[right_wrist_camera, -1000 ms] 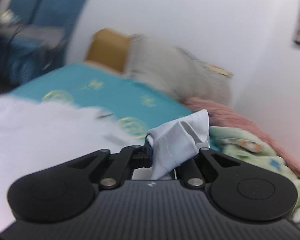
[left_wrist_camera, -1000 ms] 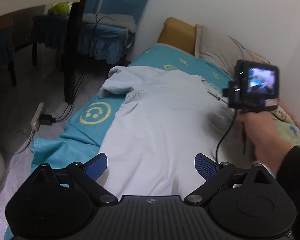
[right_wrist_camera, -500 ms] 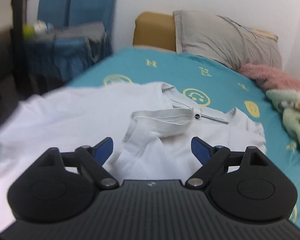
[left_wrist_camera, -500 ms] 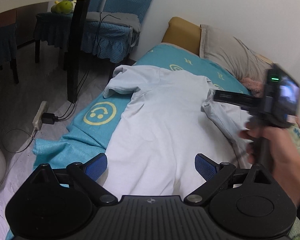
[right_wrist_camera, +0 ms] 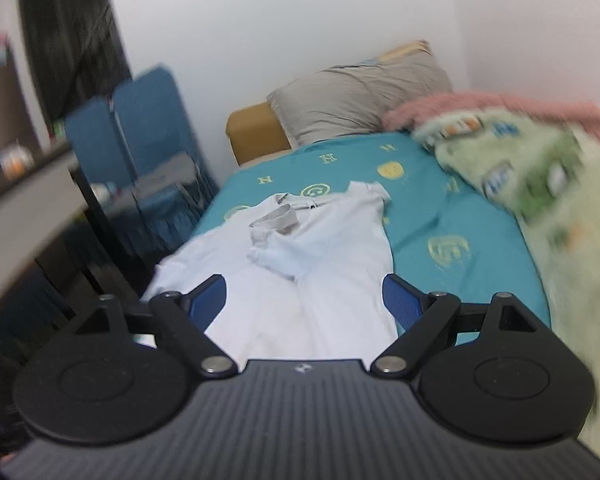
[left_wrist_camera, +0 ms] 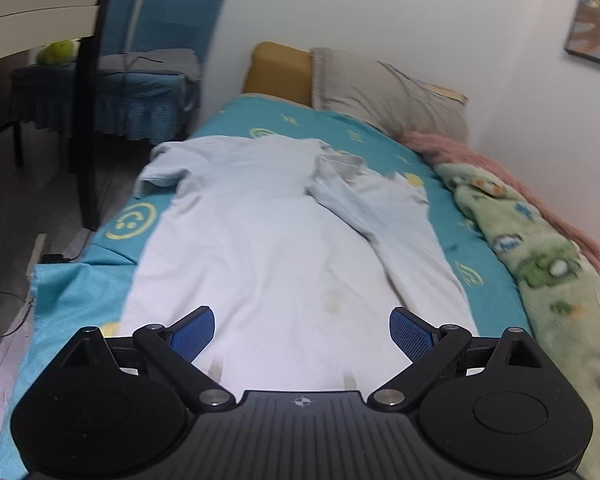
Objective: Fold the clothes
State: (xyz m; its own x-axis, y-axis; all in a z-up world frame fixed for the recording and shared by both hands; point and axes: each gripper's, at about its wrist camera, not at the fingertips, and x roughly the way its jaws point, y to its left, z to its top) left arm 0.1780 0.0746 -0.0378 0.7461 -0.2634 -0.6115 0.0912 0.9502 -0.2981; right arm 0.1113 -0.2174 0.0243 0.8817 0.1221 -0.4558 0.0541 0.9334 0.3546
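My left gripper (left_wrist_camera: 300,330) and right gripper (right_wrist_camera: 303,298): jaws spread, nothing between them. White shirt (left_wrist_camera: 268,240) flat on the teal bed sheet (left_wrist_camera: 456,240), long axis near-to-far, hem near me, collar far toward the pillow (left_wrist_camera: 384,92). Right sleeve folded inward.

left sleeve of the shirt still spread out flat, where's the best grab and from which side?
Grip the cuff end of the spread sleeve, coming in from the floor side of the bed. It lies flat and sticks out past the shirt body toward that edge, so its hem is probably easiest to pinch there. The left gripper, open and empty, looks nearest. The other sleeve is already folded in.
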